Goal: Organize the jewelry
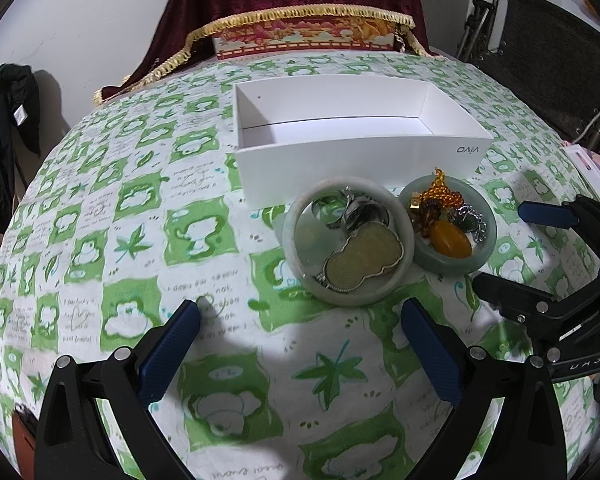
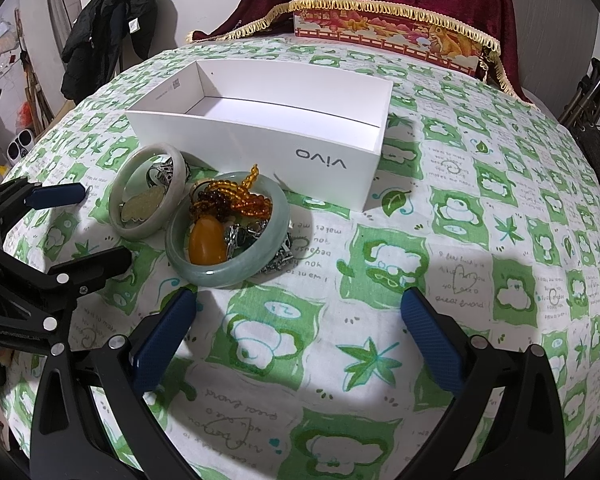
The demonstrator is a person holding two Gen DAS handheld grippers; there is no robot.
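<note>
A pale jade bangle (image 1: 404, 264) (image 2: 140, 233) lies on the green-patterned tablecloth (image 1: 140, 240), ringing a gourd-shaped pendant (image 1: 364, 258) (image 2: 144, 205) and silver rings (image 1: 358, 209). Touching its right side, a green jade bangle (image 1: 426, 259) (image 2: 220, 276) holds an amber stone (image 1: 450, 241) (image 2: 208, 246), amber beads (image 1: 440, 193) (image 2: 236, 200) and silver chain pieces. Just behind both stands an empty white box (image 1: 360, 160) (image 2: 320, 160). My left gripper (image 1: 300, 314) is open, just short of the pale bangle. My right gripper (image 2: 298, 300) is open, to the right of the green bangle.
A dark red velvet cloth with gold fringe (image 1: 300, 12) (image 2: 380, 4) covers a decorated box (image 1: 304, 40) at the table's far side. A black jacket (image 2: 108, 28) hangs at the left wall. A folding chair (image 1: 540, 60) stands off the table's right edge.
</note>
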